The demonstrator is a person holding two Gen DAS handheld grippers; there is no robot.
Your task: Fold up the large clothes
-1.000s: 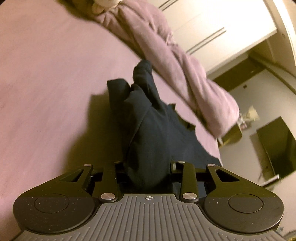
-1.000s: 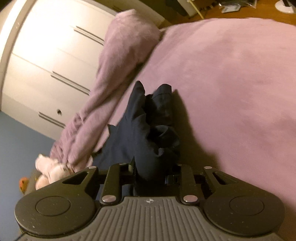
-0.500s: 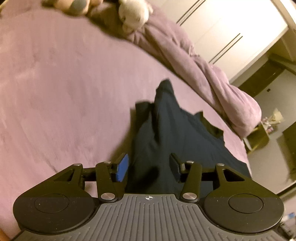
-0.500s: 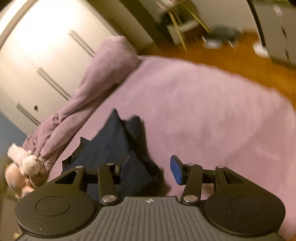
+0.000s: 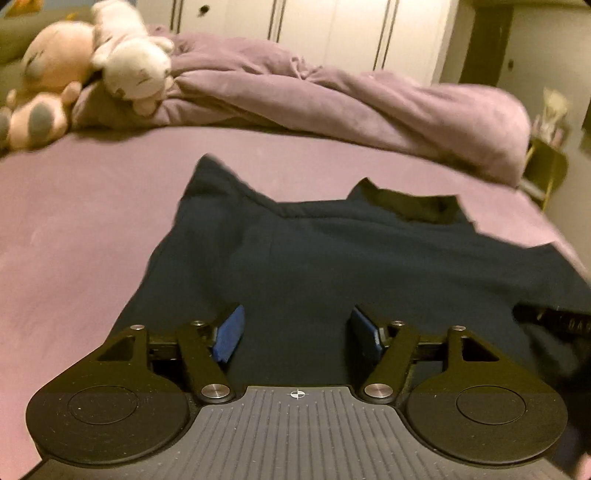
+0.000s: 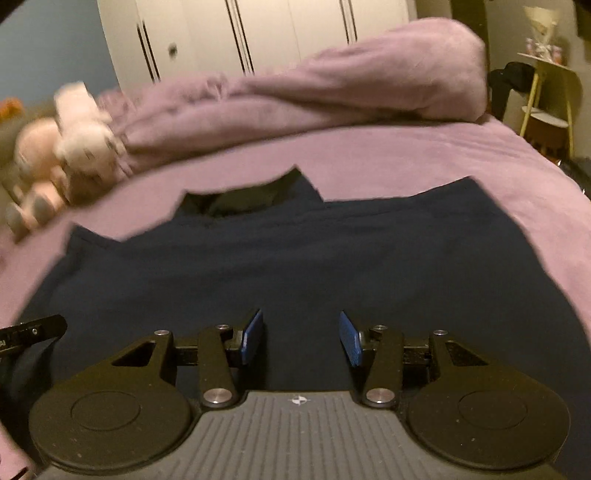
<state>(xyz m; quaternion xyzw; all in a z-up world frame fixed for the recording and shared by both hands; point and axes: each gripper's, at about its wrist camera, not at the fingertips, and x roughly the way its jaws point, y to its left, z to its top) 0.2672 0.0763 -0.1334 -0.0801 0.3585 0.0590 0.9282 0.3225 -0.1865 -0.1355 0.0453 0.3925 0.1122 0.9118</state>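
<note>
A: Where's the garment?
B: Dark navy garment (image 5: pixel 332 258) lies spread, soft and matte, on the fuzzy mauve bed (image 5: pixel 74 221), collar toward the rumpled duvet (image 5: pixel 332 99).
A: Grippers?
B: Left gripper (image 5: pixel 295 332) blue ribbed pads apart, opening, clamping nothing. Right gripper (image 6: pixel 301 338) apart, closing slightly, pads pressing nothing.

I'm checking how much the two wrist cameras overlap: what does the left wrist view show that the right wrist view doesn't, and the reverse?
Only the left wrist view: the left tool, jaws opening, nothing pinched, with the garment's left edge on the bedsheet.
Only the right wrist view: the right tool, pads apart over cloth, closing slightly, and a yellow-legged side table.
Both: the dark navy garment spread flat, the bunched purple duvet, stuffed toys and white wardrobe doors.
</note>
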